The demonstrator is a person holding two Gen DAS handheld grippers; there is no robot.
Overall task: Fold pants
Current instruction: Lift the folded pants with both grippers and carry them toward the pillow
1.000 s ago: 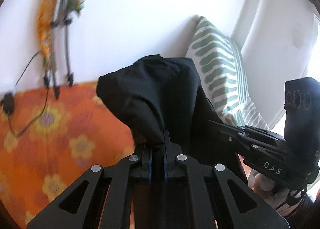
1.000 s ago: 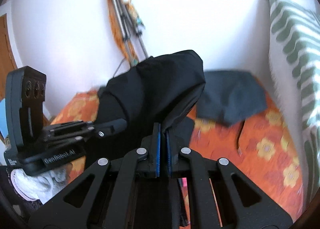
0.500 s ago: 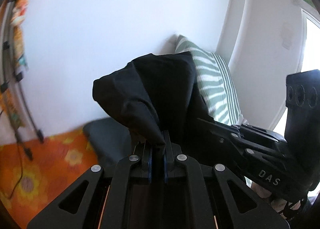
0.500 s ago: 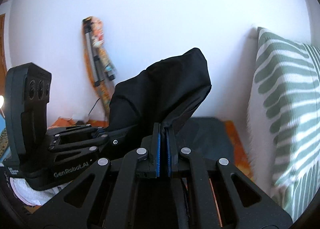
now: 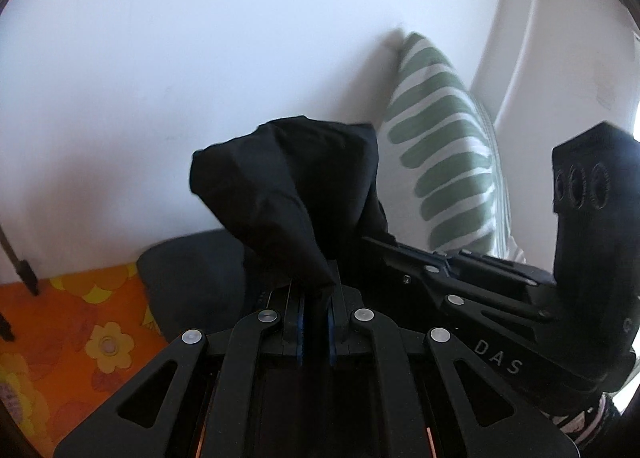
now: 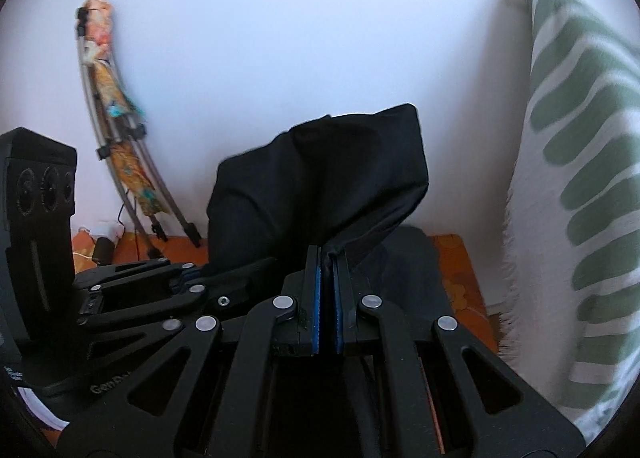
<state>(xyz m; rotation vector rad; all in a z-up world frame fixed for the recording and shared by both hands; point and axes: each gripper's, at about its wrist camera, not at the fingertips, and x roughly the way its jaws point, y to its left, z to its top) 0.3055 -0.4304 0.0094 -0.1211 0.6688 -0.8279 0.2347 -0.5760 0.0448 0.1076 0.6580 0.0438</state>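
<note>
L gripper (image 5: 316, 298) jaws together, clamped on a bunch of the black pants (image 5: 292, 194); cloth rises from between the blue pads in a rumpled hump, held up off the bed. R gripper (image 6: 328, 258) likewise pinched tight on the pants (image 6: 320, 178), fabric peaking above its pads and draping down to the L side. The two grippers sit side by side, close: in L wrist view the R gripper's body shows at the right, "DAS" lettering on it; in R wrist view the L gripper's body shows at the left.

Bed cover (image 5: 80, 338) is orange w/ yellow flowers. A 2nd dark cloth (image 5: 192, 278) lies flat on it by the wall, behind and below the held pants; whether it's part of the same pants, can't tell. Green-striped white pillow (image 6: 580, 198) stands upright at the bed's right edge against the wall (image 6: 280, 38). Folded metal frame w/ orange patterned fabric (image 6: 116, 130) leans on the wall at the bed's far left; small plug and cable (image 6: 104, 246) at its foot.
</note>
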